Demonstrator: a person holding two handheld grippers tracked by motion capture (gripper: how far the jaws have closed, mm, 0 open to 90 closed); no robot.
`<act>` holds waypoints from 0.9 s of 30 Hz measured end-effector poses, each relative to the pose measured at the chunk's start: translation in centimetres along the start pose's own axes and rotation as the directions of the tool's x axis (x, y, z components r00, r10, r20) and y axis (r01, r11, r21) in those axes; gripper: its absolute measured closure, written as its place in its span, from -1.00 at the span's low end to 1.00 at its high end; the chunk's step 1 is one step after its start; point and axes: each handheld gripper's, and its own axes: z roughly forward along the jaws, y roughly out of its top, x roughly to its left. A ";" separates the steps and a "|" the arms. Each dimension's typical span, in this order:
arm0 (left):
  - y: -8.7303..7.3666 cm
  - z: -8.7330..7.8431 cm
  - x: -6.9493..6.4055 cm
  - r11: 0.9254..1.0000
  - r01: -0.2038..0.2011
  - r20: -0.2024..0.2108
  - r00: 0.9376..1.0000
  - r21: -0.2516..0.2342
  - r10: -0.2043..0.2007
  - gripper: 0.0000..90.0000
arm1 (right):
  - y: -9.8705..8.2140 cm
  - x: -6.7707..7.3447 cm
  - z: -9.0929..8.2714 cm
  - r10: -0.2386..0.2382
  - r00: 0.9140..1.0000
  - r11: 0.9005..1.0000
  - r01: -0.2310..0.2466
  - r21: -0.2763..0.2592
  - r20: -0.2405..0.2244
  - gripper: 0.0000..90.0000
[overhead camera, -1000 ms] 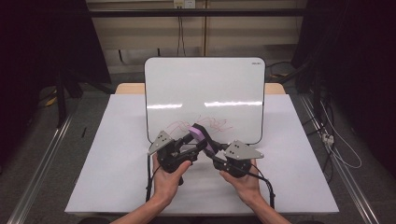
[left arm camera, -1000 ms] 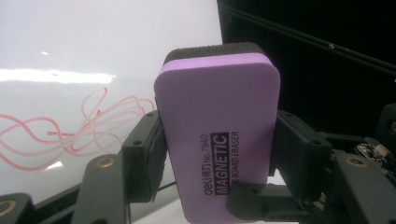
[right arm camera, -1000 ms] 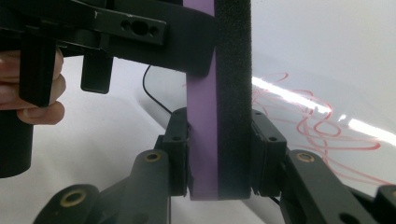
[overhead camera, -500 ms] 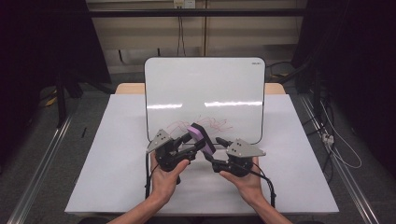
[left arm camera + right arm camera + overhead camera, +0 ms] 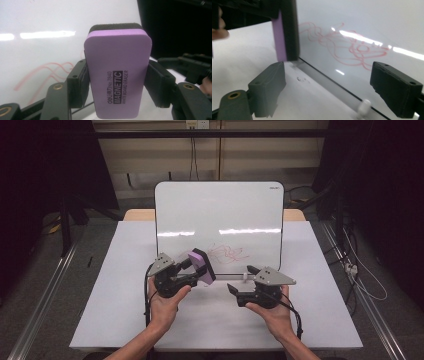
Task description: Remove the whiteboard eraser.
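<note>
Gripping the purple eraser (image 5: 117, 75) by its two long sides, the left gripper (image 5: 192, 270) is holding it just above the whiteboard's (image 5: 220, 210) lower edge, beside the red scribble (image 5: 227, 252). The right gripper (image 5: 240, 280) is hovering over the desk (image 5: 115, 285) nearby, its jaws having just been opening, nothing between them.
</note>
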 end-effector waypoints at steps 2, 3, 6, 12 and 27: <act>0.3 -0.2 0.1 0.999 -0.020 -0.007 1.000 0.034 0.020 -0.09 | -0.3 -0.5 -0.4 0.012 1.000 1.000 -0.012 0.004 0.013 -0.73; 0.6 -0.5 0.4 0.998 -0.037 -0.016 0.999 0.043 0.038 -0.09 | -0.8 -1.0 -0.9 0.022 0.999 1.000 -0.022 0.001 0.032 -0.74; 1.1 -0.9 0.8 0.995 -0.052 -0.033 0.998 0.088 0.055 -0.09 | -1.3 -1.7 -1.3 0.063 0.997 0.998 -0.063 -0.012 0.040 -0.74; 1.5 -2.0 1.8 0.988 -0.097 -0.080 0.991 0.117 0.107 -0.09 | -1.6 -2.7 -2.3 0.062 0.996 0.998 -0.063 0.009 0.067 -0.79; 1.9 -3.7 2.5 0.967 -0.177 -0.149 0.967 0.184 0.205 -0.09 | -2.9 -4.6 -5.1 0.109 0.981 0.994 -0.110 -0.005 0.160 -0.87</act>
